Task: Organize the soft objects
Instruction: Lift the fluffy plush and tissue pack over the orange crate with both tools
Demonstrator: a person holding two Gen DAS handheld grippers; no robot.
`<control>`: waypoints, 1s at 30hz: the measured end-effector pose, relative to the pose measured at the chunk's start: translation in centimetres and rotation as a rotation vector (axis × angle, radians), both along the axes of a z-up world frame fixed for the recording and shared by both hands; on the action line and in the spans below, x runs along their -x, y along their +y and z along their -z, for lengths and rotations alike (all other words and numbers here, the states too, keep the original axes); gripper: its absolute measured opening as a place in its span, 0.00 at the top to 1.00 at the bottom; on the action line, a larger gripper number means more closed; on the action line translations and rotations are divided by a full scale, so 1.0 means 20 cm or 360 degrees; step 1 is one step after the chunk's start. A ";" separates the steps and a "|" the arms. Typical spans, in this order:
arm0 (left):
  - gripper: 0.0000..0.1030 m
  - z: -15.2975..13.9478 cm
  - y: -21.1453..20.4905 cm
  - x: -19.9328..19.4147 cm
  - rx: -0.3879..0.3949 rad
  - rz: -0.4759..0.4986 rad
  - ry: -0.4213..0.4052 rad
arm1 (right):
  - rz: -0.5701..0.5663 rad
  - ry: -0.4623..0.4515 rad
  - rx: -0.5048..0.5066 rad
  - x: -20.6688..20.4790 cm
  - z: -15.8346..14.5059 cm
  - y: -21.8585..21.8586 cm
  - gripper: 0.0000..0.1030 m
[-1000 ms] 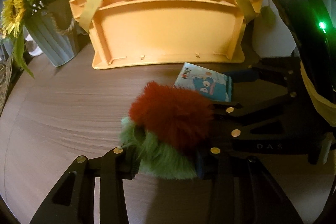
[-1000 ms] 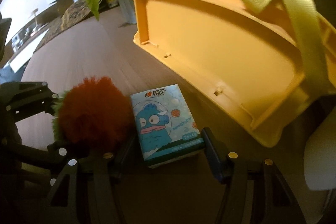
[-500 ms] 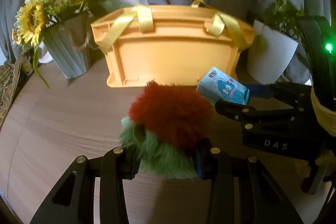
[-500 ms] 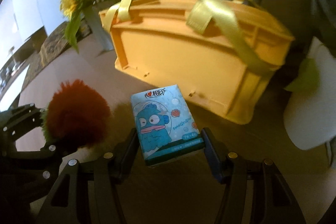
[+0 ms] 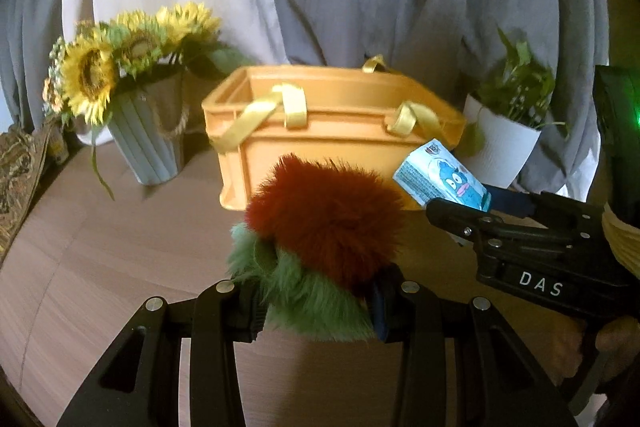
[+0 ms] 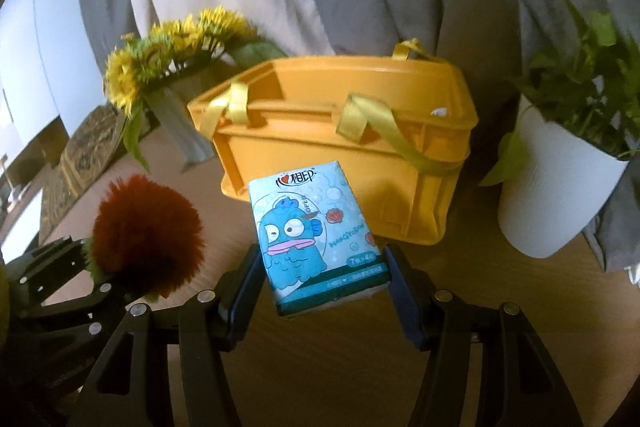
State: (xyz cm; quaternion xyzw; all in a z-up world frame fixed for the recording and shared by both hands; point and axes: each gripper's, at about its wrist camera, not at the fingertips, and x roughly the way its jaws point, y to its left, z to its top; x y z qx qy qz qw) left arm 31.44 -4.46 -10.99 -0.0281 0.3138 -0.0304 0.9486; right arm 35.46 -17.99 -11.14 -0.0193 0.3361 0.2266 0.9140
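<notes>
Red-green pompom [image 5: 320, 247] clamped in left tongs [image 5: 316, 303], tissue pack [image 6: 316, 239] gripped by right tongs [image 6: 324, 287].

Wood-grain table [image 5: 100, 267], orange basket [image 5: 332, 147] set at the far middle, sunflower vase [image 5: 148, 143] placed far left, white plant pot [image 5: 500, 151] placed far right.

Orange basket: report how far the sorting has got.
Nothing visibly packed yet: the orange basket shows no soft item in the part of its interior in view. In hand: the left tongs grip the red and green pompom, the right tongs grip the blue tissue pack, both short of the basket. Left: drop both in.
</notes>
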 end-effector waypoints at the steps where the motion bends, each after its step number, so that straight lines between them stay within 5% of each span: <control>1: 0.62 -0.02 0.00 0.01 0.0000 0.0004 -0.0021 | 0.0013 -0.0007 -0.0014 0.01 -0.02 0.00 0.41; 30: 0.62 -0.54 0.12 -0.04 -0.0054 0.0044 -0.0500 | 0.0311 -0.0343 -0.0198 0.14 -0.48 0.05 0.41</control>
